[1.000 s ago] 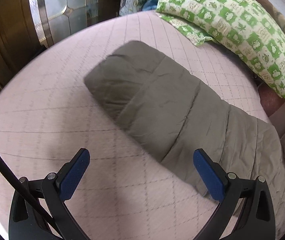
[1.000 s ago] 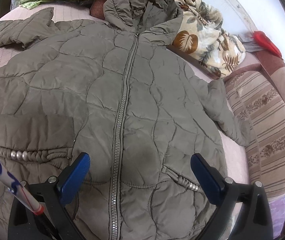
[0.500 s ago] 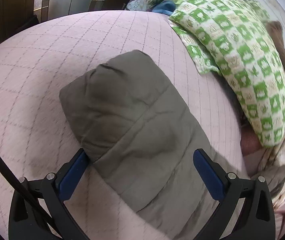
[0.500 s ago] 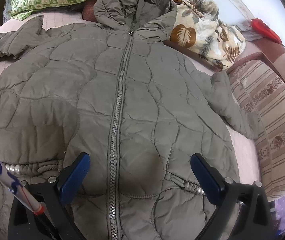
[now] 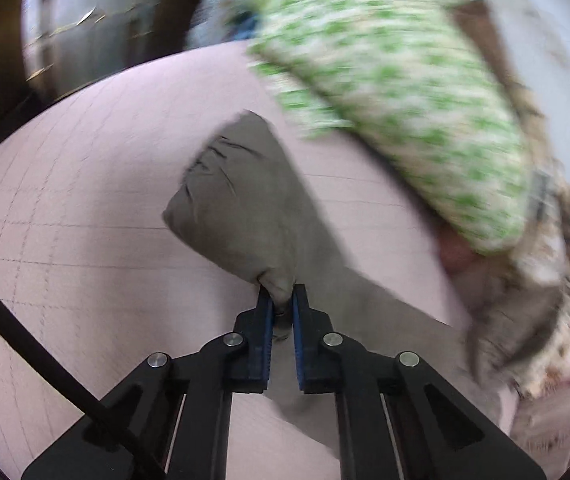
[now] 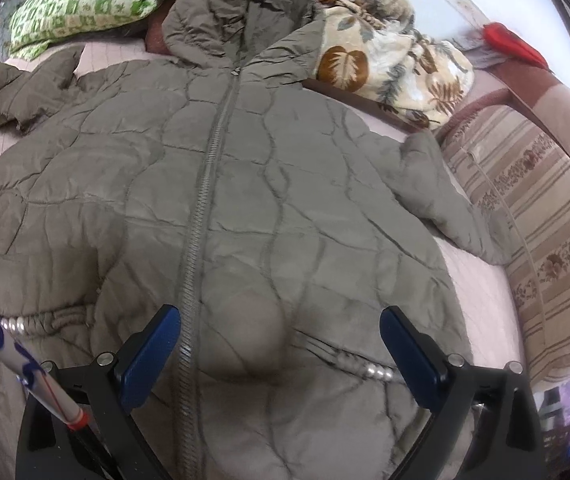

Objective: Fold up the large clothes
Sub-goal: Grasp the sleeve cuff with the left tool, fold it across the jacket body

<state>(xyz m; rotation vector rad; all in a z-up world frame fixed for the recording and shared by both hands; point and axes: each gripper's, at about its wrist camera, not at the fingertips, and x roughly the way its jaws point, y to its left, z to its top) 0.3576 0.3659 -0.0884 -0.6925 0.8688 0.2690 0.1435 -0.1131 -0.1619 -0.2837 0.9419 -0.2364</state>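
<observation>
Green-checked pillow (image 6: pixel 81 4) — leaf-print blanket (image 6: pixel 389 60) beside

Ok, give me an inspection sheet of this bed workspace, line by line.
Surface: pink quilted bedspread, creased little.
Job's things: olive quilted coat spread flat, zipped, hood up top; its sleeve pinched at the cuff.
Clutter: green checked pillow, leaf-print blanket, red object.
Grippers: left gripper shut on sleeve; right gripper open over the hem.
Cables: black cable beside left gripper.
Surroundings: striped cushion; the left view is blurred.
</observation>
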